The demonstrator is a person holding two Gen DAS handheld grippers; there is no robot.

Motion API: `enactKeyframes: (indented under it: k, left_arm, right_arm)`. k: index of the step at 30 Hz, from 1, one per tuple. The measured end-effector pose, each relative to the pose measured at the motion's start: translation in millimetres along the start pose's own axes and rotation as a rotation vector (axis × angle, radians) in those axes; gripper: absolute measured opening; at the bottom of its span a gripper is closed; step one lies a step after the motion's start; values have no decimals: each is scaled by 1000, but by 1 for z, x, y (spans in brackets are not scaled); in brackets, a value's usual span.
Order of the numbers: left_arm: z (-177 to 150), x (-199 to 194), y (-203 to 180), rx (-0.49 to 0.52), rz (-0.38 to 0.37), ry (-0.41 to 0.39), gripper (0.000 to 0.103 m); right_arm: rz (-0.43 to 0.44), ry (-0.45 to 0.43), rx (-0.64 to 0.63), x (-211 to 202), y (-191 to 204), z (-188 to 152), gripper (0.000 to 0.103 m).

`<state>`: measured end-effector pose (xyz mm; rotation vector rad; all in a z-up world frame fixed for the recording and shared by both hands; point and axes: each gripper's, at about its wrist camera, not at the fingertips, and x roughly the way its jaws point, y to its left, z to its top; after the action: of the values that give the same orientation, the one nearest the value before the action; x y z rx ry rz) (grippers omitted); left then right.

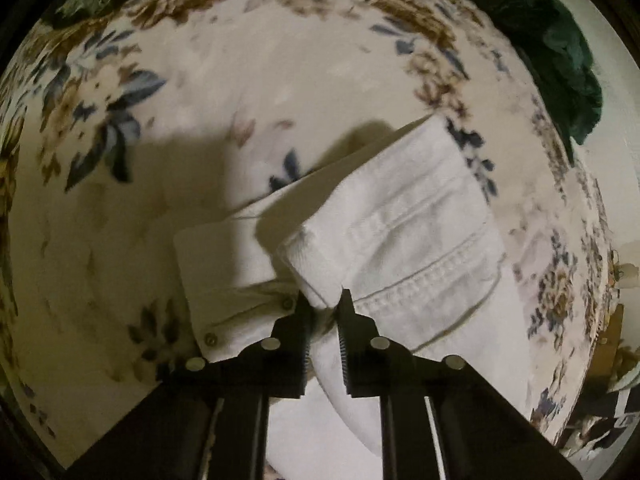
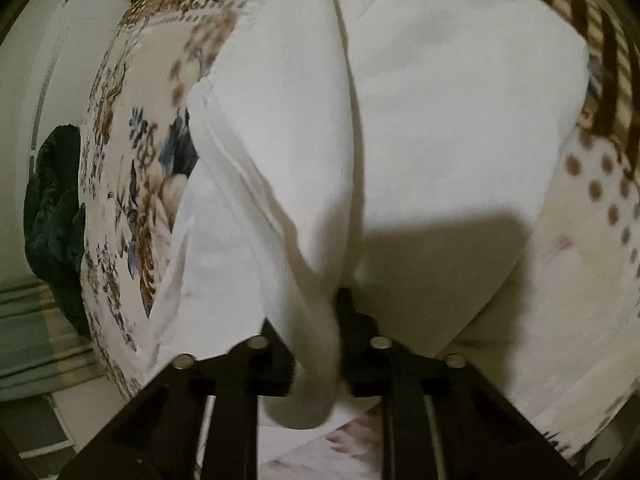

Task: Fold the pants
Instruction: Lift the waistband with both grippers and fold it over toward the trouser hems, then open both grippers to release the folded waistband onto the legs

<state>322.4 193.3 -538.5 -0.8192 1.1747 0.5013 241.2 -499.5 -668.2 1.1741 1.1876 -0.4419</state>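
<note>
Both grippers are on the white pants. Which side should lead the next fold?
Probably left: the left gripper pinches the pants at a clear waistband corner; the right gripper holds a bunched mid-fabric fold.

A cream bedspread printed with blue and brown flowers covers most of both views, and a dark shadow falls across its middle in the left wrist view. A crumpled dark green cloth lies at the bedspread's far right edge in that view; in the right wrist view it sits at the left edge, beside a pale wall. At the top and right of the right wrist view, a brown-and-cream checked fabric borders a cream fabric with brown dots
</note>
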Motion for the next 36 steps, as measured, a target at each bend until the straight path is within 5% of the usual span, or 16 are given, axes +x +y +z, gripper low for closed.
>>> enactKeyframes:
  k: [8, 13, 17, 22, 30, 35, 36]
  left_arm:
    - [-1, -73, 29, -4, -51, -41, 8]
    - [-12, -54, 50, 18, 17, 36, 8]
    - [-24, -10, 66, 46, 77, 109, 16]
    - [-31, -23, 62, 93, 70, 75, 26]
    - [-36, -6, 67, 86, 99, 109, 51]
    - [-37, 3, 63, 51, 107, 104, 51]
    - [-38, 4, 63, 48, 108, 102, 51]
  right_arm:
    - [4, -34, -39, -39, 3, -4, 4]
    - [-10, -26, -70, -58, -2, -15, 4]
    - [-60, 38, -57, -33, -26, -12, 5]
    - [-164, 98, -55, -25, -45, -7, 47]
    - [-362, -88, -391, -48, 28, -3, 64]
    - [-557, -85, -539, 1, 75, 28, 63]
    - [-580, -92, -543, 3, 77, 32, 43]
